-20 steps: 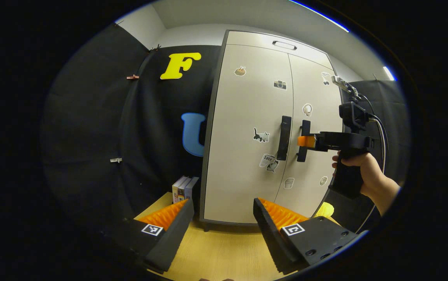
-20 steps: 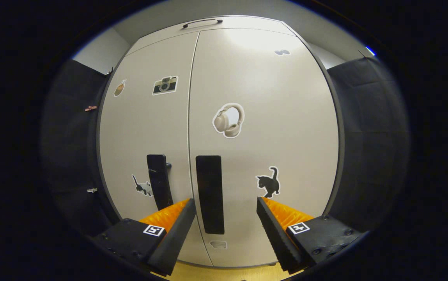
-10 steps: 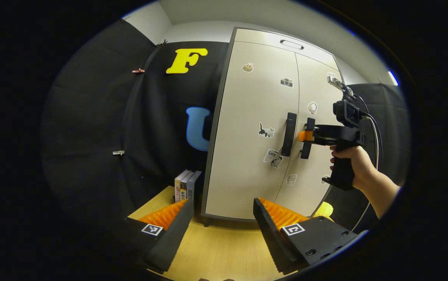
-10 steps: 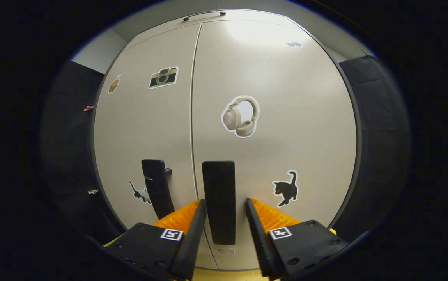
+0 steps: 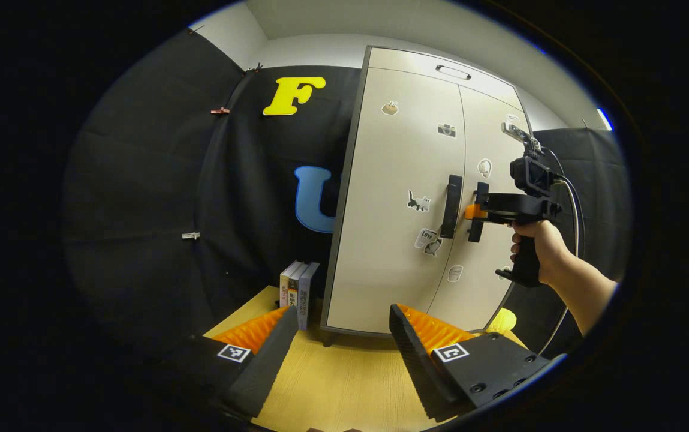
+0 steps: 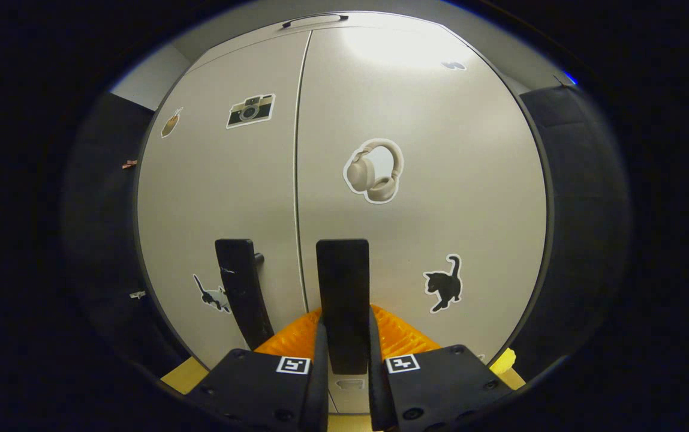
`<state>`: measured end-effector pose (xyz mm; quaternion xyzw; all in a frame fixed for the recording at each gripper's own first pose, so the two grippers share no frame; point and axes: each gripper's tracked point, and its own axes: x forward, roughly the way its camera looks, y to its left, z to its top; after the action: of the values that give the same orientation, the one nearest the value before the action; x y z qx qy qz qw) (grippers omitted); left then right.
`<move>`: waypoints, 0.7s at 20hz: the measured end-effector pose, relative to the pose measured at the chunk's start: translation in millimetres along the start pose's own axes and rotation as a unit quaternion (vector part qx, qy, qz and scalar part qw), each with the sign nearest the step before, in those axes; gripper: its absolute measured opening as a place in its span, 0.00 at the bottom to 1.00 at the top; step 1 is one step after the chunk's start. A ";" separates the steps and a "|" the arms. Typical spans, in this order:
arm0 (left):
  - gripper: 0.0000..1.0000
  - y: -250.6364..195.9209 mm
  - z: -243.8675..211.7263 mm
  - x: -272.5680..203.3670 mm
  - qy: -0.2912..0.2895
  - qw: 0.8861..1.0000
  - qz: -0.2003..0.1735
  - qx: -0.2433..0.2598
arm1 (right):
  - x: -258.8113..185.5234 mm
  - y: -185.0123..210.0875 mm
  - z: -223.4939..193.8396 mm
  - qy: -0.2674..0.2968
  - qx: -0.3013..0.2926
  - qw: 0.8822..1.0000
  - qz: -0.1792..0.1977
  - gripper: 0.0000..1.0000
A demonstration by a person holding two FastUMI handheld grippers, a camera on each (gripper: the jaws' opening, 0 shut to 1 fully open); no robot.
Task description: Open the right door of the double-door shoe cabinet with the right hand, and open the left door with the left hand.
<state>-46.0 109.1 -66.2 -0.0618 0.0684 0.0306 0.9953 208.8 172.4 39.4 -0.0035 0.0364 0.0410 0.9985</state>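
Two doors: we see both shut on the cabinet (image 5: 404,198), which stands on the wooden floor (image 5: 344,384) against the black cloth.
Right gripper (image 6: 344,351): its fingers are closed in on the right door's handle (image 6: 343,294), one on each side, both pressing its lower part.
Same gripper from the left gripper view (image 5: 475,211): a hand (image 5: 535,251) holds it level at the right handle (image 5: 480,211).
Left gripper (image 5: 341,342): we find it wide apart and holding nothing, low over the floor, well short of the cabinet.
Left handle (image 5: 451,206): upright on the left door, just beside the door seam, untouched.
Books (image 5: 298,294): upright on the floor, just left of the cabinet.
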 end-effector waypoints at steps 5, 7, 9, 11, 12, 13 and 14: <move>0.95 21.0 1.5 -12.8 -0.002 1.000 0.017 -0.014 | -1.8 1.5 -2.0 0.023 0.012 0.999 0.024 0.11; 0.95 29.0 4.8 -18.2 -0.007 1.000 0.023 -0.017 | -3.9 0.8 -2.8 0.026 0.008 0.999 0.023 0.11; 0.95 35.5 1.9 -21.6 0.000 1.000 0.028 -0.005 | -7.2 0.4 -2.3 0.024 0.008 1.000 0.018 0.11; 0.95 45.8 -3.5 -26.1 0.009 0.999 0.038 0.015 | -10.6 -0.7 -1.8 0.024 0.015 0.999 0.016 0.11; 0.95 44.8 -4.9 -28.3 0.011 0.999 0.036 0.019 | -12.8 -2.1 -1.4 0.024 0.015 0.999 0.016 0.11; 0.95 43.6 -6.6 -30.6 0.015 0.999 0.031 0.023 | -14.5 -2.8 -1.3 0.024 0.014 1.000 0.015 0.11; 0.95 41.7 -9.5 -32.1 0.018 0.999 0.026 0.030 | -16.6 -3.7 -1.1 0.024 0.014 1.000 0.014 0.11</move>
<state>-81.9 147.5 -76.0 -0.0301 0.0884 0.0538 0.9942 192.5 167.3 39.6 0.0098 0.0613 0.0544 0.9966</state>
